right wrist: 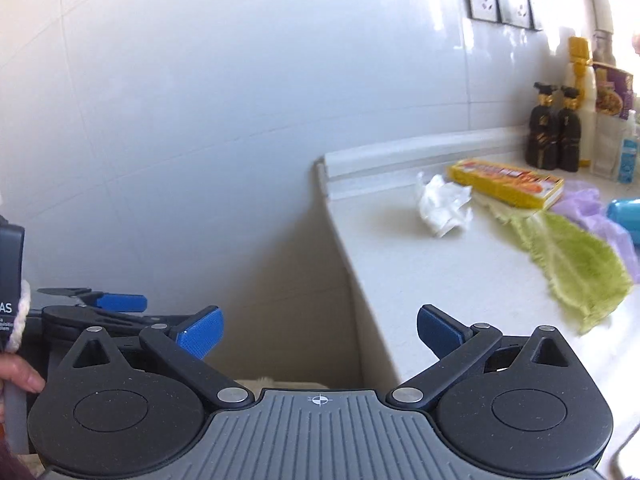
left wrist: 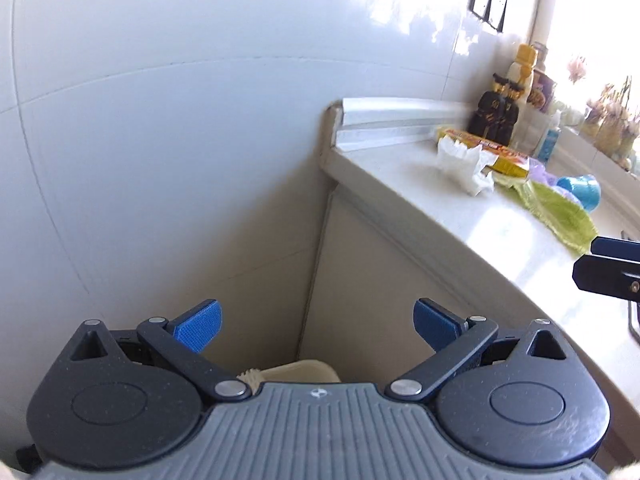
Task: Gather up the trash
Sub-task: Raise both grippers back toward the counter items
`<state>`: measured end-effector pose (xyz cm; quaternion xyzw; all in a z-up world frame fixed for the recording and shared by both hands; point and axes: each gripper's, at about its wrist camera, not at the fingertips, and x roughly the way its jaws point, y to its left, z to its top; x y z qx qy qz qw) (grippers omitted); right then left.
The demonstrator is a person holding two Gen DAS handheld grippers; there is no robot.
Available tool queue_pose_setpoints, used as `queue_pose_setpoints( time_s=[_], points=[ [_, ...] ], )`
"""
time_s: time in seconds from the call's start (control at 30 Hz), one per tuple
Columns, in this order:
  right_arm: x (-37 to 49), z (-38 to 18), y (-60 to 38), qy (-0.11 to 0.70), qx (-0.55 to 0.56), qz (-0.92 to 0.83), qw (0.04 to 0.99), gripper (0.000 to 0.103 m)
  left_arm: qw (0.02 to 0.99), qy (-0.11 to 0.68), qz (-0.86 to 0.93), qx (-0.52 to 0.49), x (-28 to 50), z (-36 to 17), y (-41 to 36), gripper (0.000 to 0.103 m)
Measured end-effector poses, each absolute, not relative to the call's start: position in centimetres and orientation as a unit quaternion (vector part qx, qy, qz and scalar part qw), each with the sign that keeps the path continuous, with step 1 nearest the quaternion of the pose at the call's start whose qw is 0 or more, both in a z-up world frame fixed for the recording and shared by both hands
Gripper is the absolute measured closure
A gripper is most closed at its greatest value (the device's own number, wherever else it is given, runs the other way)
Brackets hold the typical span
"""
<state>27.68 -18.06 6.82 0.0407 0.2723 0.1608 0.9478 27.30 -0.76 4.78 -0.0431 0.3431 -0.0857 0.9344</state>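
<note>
A crumpled white tissue lies on the pale countertop near its left end; it also shows in the right wrist view. Beside it lie a yellow box, a green lettuce leaf, a purple plastic piece and a blue object. My left gripper is open and empty, off the counter's left end, facing the wall corner. My right gripper is open and empty, short of the counter's edge. The right gripper's finger shows at the left view's right edge.
Dark bottles, a white bottle with a yellow cap and other containers stand at the back of the counter by the window. Wall sockets sit above. A cream bin rim shows below, beside the cabinet side.
</note>
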Motion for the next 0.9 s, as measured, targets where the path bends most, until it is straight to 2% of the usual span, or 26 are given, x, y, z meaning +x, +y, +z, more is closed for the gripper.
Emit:
queue_pose_setpoints(
  time_s=[0.17, 0.5, 0.73, 0.9],
  points=[
    [30.2, 8.5, -23.2, 0.262, 0.046, 0.127, 0.956, 0.0, 0.937, 0.327, -0.11, -0.053, 29.7, 6.3, -3.9, 0.001],
    [34.2, 8.3, -33.2, 0.25, 0.053, 0.074, 0.964, 0.0, 0.941, 0.3, -0.157, -0.002, 35.0, 7.4, -11.1, 0.001],
    [37.8, 7.5, -36.6, 0.241, 0.085, 0.091, 0.963, 0.0, 0.942, 0.285, -0.176, -0.009, 38.9, 6.3, -14.5, 0.001],
    [40.8, 6.8, -36.6, 0.239, 0.043, 0.12, 0.963, 0.0, 0.944, 0.283, -0.171, -0.01, 41.3, 5.3, -16.6, 0.005]
  ],
)
